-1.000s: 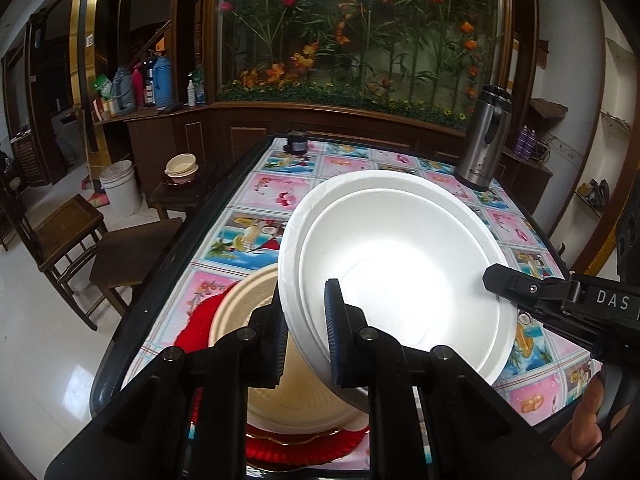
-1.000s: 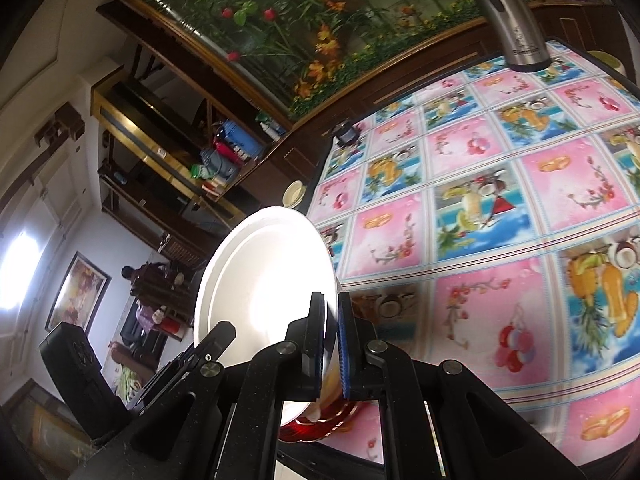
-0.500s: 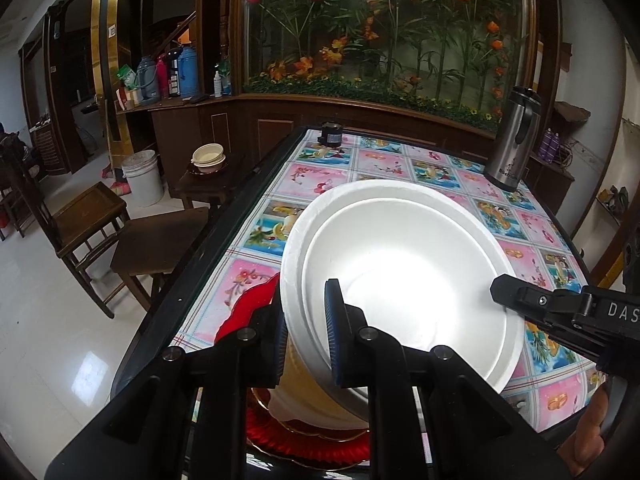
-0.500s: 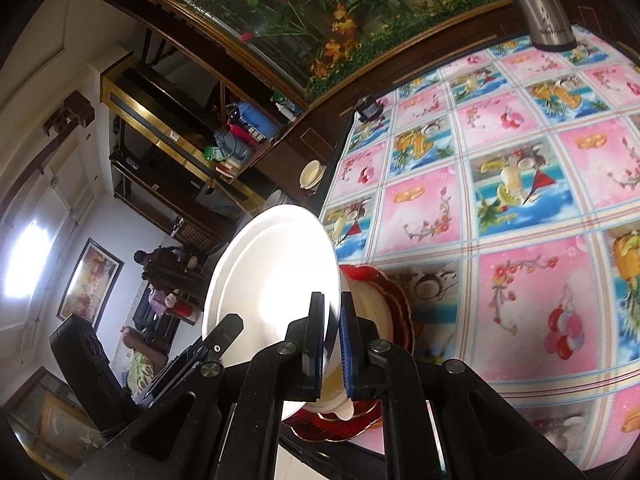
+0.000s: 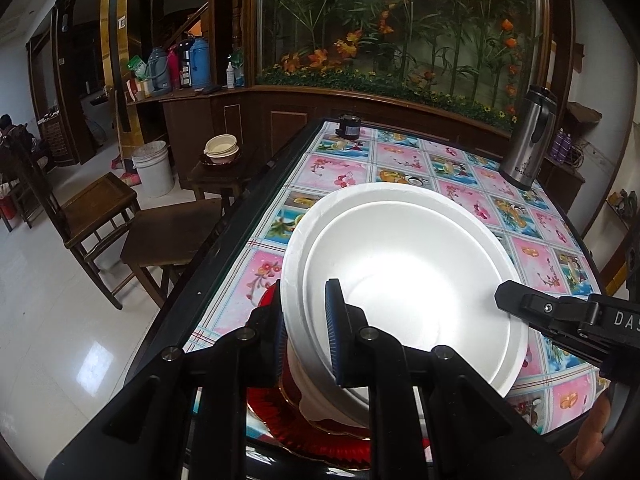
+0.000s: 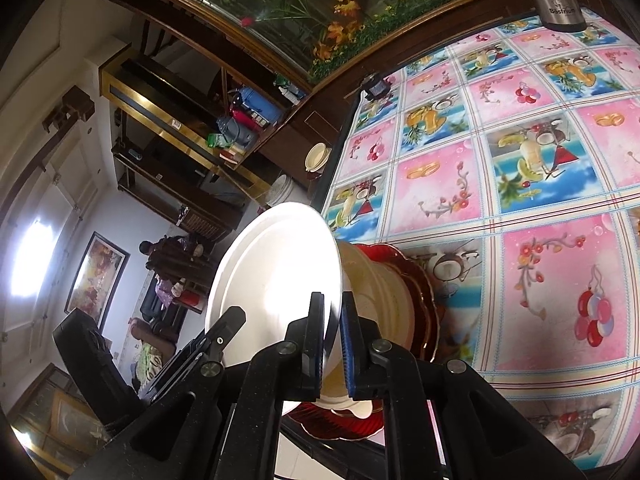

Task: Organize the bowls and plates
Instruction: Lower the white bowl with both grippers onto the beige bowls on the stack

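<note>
Matt white foam-like bowls (image 5: 404, 280) sit over a glossy ribbed red plate (image 5: 304, 426) on a shiny fruit-printed tablecloth (image 5: 348, 172), near a brushed steel flask (image 5: 526, 148).

Looks like somebody's home, dining room opening into a living area. The surface (image 5: 404, 168) has a fruit-and-flower print cover, with wooden chairs (image 5: 92, 216) pulled up next to it. Dark wood cabinetry holds thermos flasks (image 5: 188, 64), and behind it there's a big glass panel full of flowers (image 5: 400, 20). A framed painting (image 6: 96, 276) hangs on the wall, shiny white tiled floor (image 5: 48, 320) too.
</note>
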{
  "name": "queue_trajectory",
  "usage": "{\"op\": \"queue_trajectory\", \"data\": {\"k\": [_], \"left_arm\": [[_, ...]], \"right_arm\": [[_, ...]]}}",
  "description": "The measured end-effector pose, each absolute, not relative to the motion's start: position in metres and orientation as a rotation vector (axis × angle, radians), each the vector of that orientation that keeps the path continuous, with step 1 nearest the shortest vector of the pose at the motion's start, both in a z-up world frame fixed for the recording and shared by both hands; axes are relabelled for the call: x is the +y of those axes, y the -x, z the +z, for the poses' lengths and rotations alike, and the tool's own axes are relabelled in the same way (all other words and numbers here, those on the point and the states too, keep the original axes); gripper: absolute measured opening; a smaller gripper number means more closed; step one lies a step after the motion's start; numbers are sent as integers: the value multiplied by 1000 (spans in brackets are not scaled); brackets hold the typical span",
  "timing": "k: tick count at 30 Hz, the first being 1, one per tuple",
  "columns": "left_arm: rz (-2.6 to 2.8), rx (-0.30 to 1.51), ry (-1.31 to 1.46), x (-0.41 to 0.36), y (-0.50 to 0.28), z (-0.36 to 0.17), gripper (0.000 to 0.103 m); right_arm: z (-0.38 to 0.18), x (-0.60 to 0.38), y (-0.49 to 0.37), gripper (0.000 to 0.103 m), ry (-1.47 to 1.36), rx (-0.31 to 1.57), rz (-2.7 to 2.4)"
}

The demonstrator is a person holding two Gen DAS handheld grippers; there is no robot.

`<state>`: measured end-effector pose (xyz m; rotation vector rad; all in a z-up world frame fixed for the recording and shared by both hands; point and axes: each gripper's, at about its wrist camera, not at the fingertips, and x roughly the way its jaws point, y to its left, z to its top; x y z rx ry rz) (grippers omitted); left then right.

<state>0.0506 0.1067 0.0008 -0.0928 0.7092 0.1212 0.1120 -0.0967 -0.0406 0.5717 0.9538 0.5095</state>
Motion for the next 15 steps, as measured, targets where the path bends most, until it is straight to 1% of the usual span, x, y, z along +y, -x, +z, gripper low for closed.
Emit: {"op": "queue_trajectory", "data": {"k": [7, 15], "left_arm": [[158, 706, 100, 122, -45, 1, 14], [165, 757, 92, 122, -40, -15, 14]], "right_arm": [[-39, -79, -112, 10, -549, 956, 554], [-51, -71, -109, 10, -540, 982, 573]]}}
